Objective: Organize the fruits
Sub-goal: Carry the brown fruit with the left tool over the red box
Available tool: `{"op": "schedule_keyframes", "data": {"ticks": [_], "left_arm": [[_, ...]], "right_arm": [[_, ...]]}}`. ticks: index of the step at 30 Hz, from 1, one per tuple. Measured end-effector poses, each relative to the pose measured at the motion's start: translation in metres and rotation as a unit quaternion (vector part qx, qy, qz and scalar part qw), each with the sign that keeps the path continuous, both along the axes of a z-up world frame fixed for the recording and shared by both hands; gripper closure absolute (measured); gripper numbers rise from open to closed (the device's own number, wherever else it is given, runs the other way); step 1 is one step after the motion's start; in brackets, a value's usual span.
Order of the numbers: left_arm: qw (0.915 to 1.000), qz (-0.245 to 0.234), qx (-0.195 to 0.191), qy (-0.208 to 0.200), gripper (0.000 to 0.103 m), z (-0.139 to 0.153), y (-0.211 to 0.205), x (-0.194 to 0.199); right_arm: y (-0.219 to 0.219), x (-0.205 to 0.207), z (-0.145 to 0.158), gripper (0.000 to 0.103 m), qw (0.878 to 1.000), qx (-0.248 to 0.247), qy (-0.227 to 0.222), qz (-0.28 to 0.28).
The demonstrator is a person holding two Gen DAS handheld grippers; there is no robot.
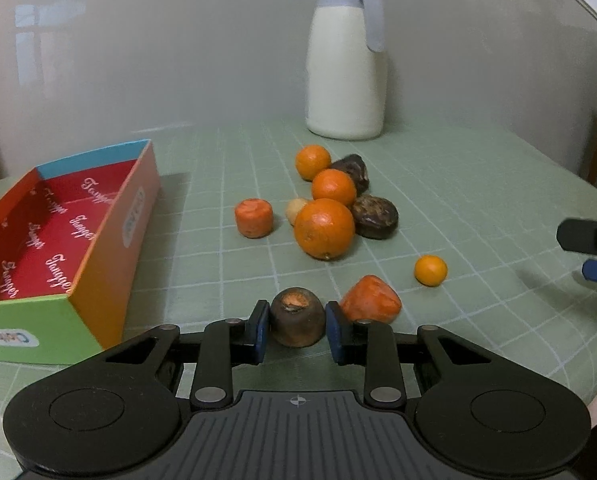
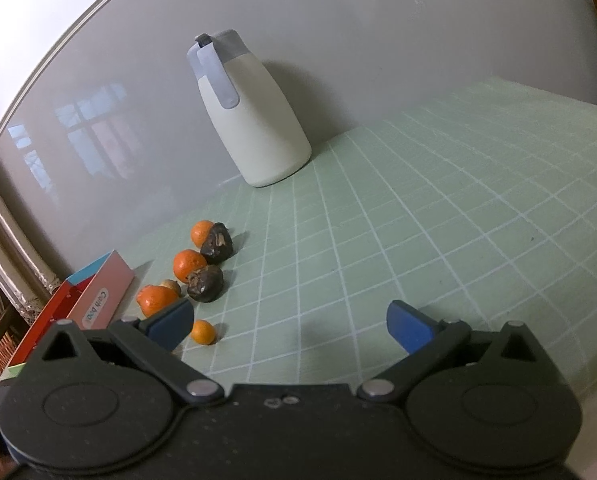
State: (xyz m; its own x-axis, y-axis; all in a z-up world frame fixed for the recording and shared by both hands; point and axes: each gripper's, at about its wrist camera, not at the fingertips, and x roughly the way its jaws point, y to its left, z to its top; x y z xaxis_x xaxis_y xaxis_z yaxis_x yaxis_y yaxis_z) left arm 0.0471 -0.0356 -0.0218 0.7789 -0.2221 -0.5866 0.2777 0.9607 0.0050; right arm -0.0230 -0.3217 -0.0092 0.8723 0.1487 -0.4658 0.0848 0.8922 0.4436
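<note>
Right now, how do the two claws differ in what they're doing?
The left claw is shut on a brown carrot stub, its blue pads pressing both sides; the right claw stands wide open with nothing between its pads. The left claw sits beside the orange carrot chunk, while the right claw is over bare green mat, apart from the fruit. Both share black arms and blue pads.

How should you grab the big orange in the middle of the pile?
Grip the big orange across its round middle, coming from the near side, where the mat is bare. A smaller orange and a dark fruit crowd its back and right.
</note>
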Motion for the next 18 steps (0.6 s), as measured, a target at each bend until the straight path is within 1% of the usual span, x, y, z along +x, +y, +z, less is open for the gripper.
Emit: {"op": "schedule_keyframes", "data": {"ticks": [2, 4, 9, 11, 14, 18], "left_arm": [[0.9999, 0.008, -0.007, -0.010, 0.073, 0.005, 0.005, -0.001], [0.9996, 0.014, -0.006, -0.023, 0.073, 0.013, 0.011, -0.002], [0.9965, 0.045, 0.007, -0.070, 0.073, 0.036, 0.031, -0.003], [0.9946, 0.060, 0.016, -0.083, 0.073, 0.044, 0.043, -0.001], [0.9922, 0.082, 0.020, -0.091, 0.073, 0.051, 0.062, 0.003], [0.9892, 0.113, 0.021, -0.091, 0.073, 0.054, 0.088, 0.006]], "right_arm": [[0.000, 0.001, 0.000, 0.000, 1.000, 0.000, 0.000, 0.000], [0.000, 0.002, 0.000, 0.000, 1.000, 0.001, 0.000, 0.002], [0.005, 0.003, -0.001, 0.000, 1.000, 0.000, 0.000, 0.007], [0.007, 0.004, 0.000, 0.000, 1.000, 0.000, 0.000, 0.009], [0.011, 0.005, 0.000, 0.000, 1.000, -0.003, 0.000, 0.011], [0.016, 0.005, 0.000, 0.000, 1.000, -0.007, 0.001, 0.016]]}}
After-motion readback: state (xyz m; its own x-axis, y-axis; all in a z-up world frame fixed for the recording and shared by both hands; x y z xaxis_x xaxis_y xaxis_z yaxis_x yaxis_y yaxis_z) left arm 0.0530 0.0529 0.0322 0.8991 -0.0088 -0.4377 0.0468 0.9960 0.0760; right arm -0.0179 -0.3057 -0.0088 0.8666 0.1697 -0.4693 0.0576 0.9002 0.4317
